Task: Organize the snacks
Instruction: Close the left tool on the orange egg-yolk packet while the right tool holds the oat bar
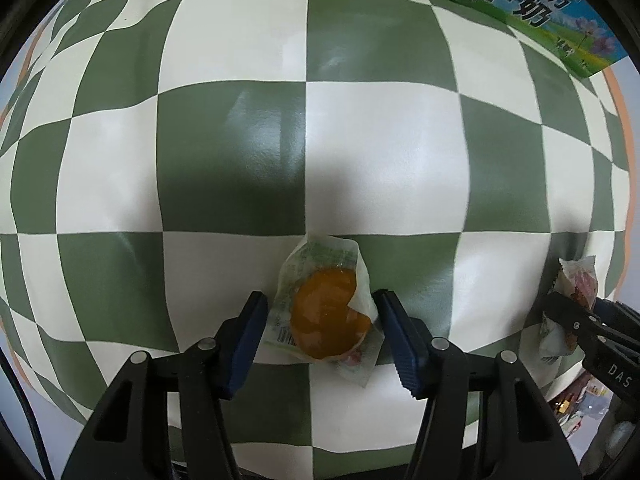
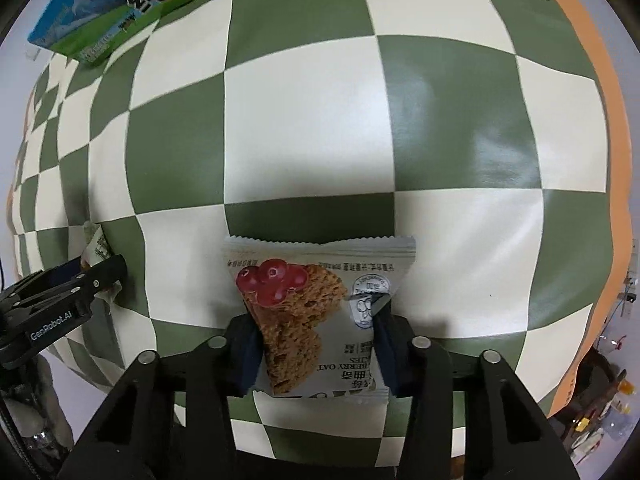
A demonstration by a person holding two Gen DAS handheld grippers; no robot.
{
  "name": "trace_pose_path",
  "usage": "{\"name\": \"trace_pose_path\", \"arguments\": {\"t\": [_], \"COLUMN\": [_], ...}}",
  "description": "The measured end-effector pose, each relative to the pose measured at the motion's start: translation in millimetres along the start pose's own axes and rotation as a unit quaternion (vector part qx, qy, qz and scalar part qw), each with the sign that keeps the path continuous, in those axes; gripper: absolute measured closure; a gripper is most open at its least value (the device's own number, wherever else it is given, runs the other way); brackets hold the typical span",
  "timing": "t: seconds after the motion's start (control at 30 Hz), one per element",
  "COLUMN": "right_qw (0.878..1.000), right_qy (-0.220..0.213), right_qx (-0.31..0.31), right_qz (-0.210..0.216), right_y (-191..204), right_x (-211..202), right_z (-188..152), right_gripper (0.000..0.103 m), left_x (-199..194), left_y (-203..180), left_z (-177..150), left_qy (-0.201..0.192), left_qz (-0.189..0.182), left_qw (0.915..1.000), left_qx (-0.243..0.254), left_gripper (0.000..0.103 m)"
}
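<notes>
In the left wrist view a clear-wrapped orange snack (image 1: 328, 316) lies between the fingers of my left gripper (image 1: 322, 312); the pads stand just off the wrapper on both sides, so the gripper is open. In the right wrist view my right gripper (image 2: 316, 332) is shut on a grey cranberry oat cookie packet (image 2: 312, 316), fingers pinching its sides. The right gripper also shows at the right edge of the left wrist view (image 1: 576, 320) with its packet (image 1: 576, 284). The left gripper shows at the left edge of the right wrist view (image 2: 80, 284).
A green-and-white checkered cloth (image 1: 240, 140) covers the table. A blue-green milk carton box (image 1: 540, 12) lies at the far right edge; it appears far left in the right wrist view (image 2: 120, 4). The table's orange rim (image 2: 592, 80) runs along the right.
</notes>
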State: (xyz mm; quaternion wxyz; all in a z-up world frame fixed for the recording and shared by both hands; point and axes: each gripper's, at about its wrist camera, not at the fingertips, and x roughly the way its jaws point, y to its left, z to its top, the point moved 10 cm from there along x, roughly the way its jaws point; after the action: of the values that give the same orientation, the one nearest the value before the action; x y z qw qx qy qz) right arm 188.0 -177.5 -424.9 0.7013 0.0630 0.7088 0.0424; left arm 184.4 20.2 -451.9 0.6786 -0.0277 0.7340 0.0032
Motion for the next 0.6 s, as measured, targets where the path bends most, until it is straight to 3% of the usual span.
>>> {"name": "trace_pose_path", "arguments": {"t": [0.2, 0.33, 0.47, 0.6], "right_qw": [1.000, 0.999, 0.998, 0.998], "right_qy": [-0.007, 0.017, 0.034, 0.046], "right_qx": [-0.002, 0.013, 0.017, 0.012], "right_qz": [0.014, 0.030, 0.058, 0.042], "right_y": [0, 1, 2, 1], "right_x": [-17, -10, -7, -2], "right_z": [-2, 5, 10, 11], "right_gripper": [0.055, 0.052, 0.027, 0.027], "left_x": [-6, 16, 20, 19], "left_y": [-8, -7, -5, -5], "left_z": [-5, -12, -13, -15], "left_qy": [-0.003, 0.043, 0.049, 0.039], "left_qz": [-0.025, -0.064, -0.081, -0.054], "left_qw": [0.9997, 0.9967, 0.9950, 0.9976], "left_qx": [-0.004, -0.027, -0.030, -0.022], "left_gripper": [0.047, 0.041, 0.037, 0.044]}}
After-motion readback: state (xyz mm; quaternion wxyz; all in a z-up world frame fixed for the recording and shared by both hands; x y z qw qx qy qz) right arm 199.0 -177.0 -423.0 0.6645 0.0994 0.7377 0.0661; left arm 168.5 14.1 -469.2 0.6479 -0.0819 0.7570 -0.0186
